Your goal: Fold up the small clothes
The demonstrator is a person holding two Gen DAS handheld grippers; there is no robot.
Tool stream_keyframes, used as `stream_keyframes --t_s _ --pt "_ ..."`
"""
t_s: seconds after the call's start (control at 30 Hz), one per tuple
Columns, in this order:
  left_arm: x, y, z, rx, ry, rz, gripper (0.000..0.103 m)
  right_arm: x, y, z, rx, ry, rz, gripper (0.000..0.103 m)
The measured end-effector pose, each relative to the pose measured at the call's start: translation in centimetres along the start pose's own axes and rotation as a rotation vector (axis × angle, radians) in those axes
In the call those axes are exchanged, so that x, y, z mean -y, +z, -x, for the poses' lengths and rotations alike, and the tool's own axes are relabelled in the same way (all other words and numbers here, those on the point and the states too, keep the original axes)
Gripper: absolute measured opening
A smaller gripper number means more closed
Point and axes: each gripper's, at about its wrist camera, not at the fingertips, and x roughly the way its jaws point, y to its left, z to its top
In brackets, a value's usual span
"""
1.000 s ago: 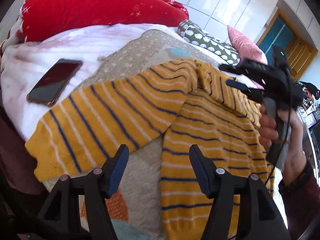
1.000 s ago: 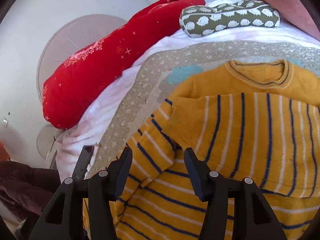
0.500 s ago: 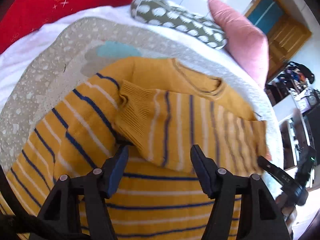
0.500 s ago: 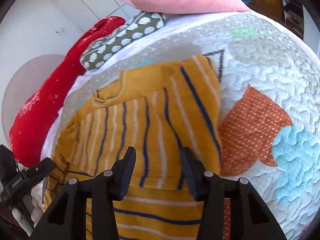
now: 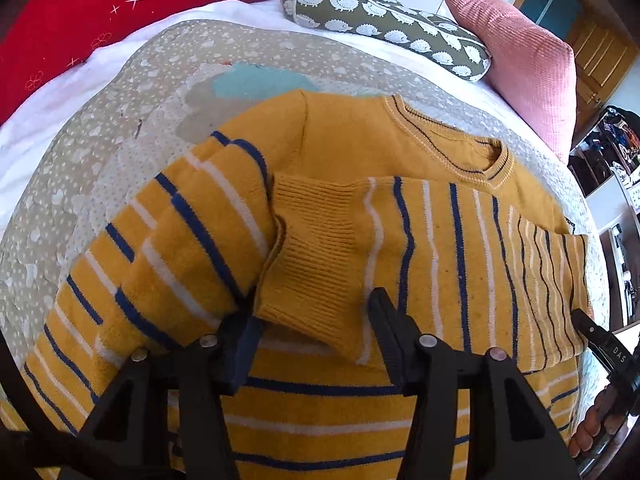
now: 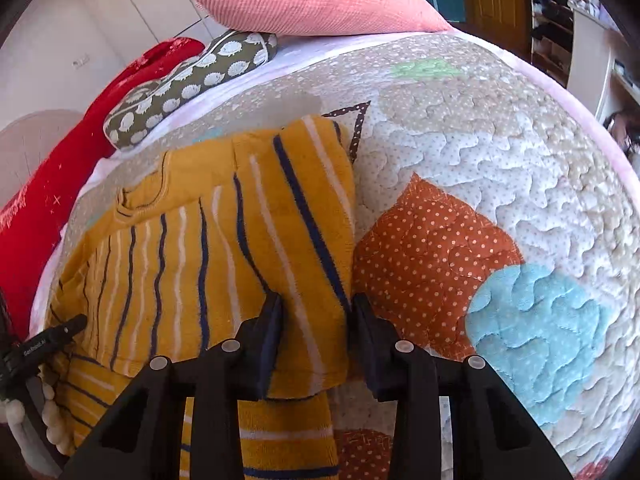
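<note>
A small mustard-yellow sweater (image 5: 420, 240) with navy and white stripes lies on a quilt, neck toward the pillows. One sleeve is folded across the chest, its ribbed cuff (image 5: 312, 252) at the left. My left gripper (image 5: 314, 316) is open just above that cuff. In the right wrist view the sweater (image 6: 192, 256) fills the left half. My right gripper (image 6: 316, 312) is open, its jaws either side of the folded sleeve's right edge. The other gripper's tip shows at each view's edge (image 5: 600, 344) (image 6: 44, 340).
The patchwork quilt (image 6: 500, 184) covers the bed, with bare quilt to the right of the sweater. At the head lie a red cushion (image 5: 120, 4), an olive hedgehog-print bolster (image 5: 384, 24) and a pink pillow (image 5: 520, 64). A doorway and shelves stand beyond the bed.
Both grippers have swung from the bed's left side to over the sweater's chest. The right sleeve now lies folded across it. The right jaws have narrowed around the fold's edge.
</note>
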Motion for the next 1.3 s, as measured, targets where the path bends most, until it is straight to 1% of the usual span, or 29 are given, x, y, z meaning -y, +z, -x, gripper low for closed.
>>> stream_keyframes --t_s 0.07,0.1,0.17,0.23,0.33,0.4,0.43,0.5,0.53,0.6,0.7,0.77,0.8,0.87,0.93,1.03,1.1,1.13,1.17,1.2,1.23,1.27,1.3 --pt "-0.3 -0.2 1.0 -0.009 0.005 0.001 0.052 -0.3 0.0 1.1 0.016 -0.015 -0.019 0.038" --pt "-0.5 -0.6 1.8 -0.003 0.009 0.005 0.052 -0.6 0.0 2.0 0.039 -0.02 -0.014 0.039" --pt "-1.3 -2.1 4.3 0.033 -0.004 0.022 0.052 -1.9 -0.1 4.2 0.08 -0.024 0.03 0.039" --pt "-2.8 -4.3 7.5 0.082 0.008 0.04 0.052 -3.9 -0.4 6.4 0.111 -0.022 0.096 0.039" --pt "-5.7 -9.1 12.9 0.169 0.041 0.073 0.055 -8.3 -1.6 8.7 0.13 0.04 0.198 0.041" --pt "-8.2 -12.7 16.5 0.234 0.103 0.113 0.063 -12.3 -3.2 9.3 0.11 0.108 0.287 0.045" --pt "-9.1 -14.1 17.7 0.256 0.131 0.128 0.063 -14.7 -4.3 9.3 0.092 0.149 0.336 0.047" --pt "-11.8 -17.9 20.9 0.308 0.205 0.172 0.064 -19.6 -7.3 9.0 0.043 0.243 0.435 0.052" --pt "-13.0 -19.1 21.9 0.325 0.228 0.199 0.065 -22.1 -9.0 8.7 0.011 0.297 0.486 0.054" --pt "-15.9 -22.4 24.2 0.356 0.276 0.273 0.066 -26.9 -13.1 8.1 -0.065 0.406 0.588 0.055" --pt "-19.6 -26.5 26.4 0.377 0.316 0.391 0.066 -33.3 -19.4 7.3 -0.169 0.539 0.734 0.055" --pt "-21.3 -28.6 27.1 0.384 0.326 0.458 0.066 -36.8 -23.4 7.1 -0.214 0.595 0.829 0.056" --pt "-22.2 -29.6 27.3 0.383 0.33 0.483 0.066 -38.3 -25.4 7.1 -0.226 0.612 0.884 0.056" --pt "-23.4 -30.7 27.1 0.375 0.345 0.519 0.066 -40.5 -29.1 7.3 -0.231 0.635 0.987 0.062" --pt "-24.2 -31.3 26.7 0.353 0.341 0.541 0.066 -42.4 -32.0 7.5 -0.209 0.633 1.075 0.065" --pt "-24.9 -31.3 26.2 0.342 0.303 0.568 0.066 -44.6 -35.6 7.2 -0.174 0.605 1.188 0.068" --pt "-25.0 -31.2 26.0 0.343 0.273 0.581 0.066 -45.7 -37.5 6.6 -0.122 0.556 1.273 0.068" --pt "-25.0 -31.0 25.9 0.343 0.256 0.584 0.066 -46.1 -38.2 6.2 -0.077 0.506 1.325 0.064" --pt "-25.0 -30.9 25.8 0.343 0.236 0.586 0.066 -46.3 -38.8 5.8 -0.039 0.452 1.37 0.03" --pt "-24.9 -30.6 25.7 0.344 0.215 0.585 0.066 -46.4 -38.8 5.6 -0.026 0.425 1.388 0.016" --pt "-24.6 -30.1 25.5 0.344 0.178 0.583 0.066 -46.4 -37.8 5.8 -0.047 0.45 1.367 0.013" --pt "-24.4 -29.5 25.4 0.343 0.132 0.577 0.066 -46.2 -36.3 6.3 -0.061 0.481 1.319 0.01" --pt "-23.9 -28.6 25.1 0.344 0.08 0.565 0.066 -46.0 -34.4 7.0 -0.047 0.49 1.272 0.01"
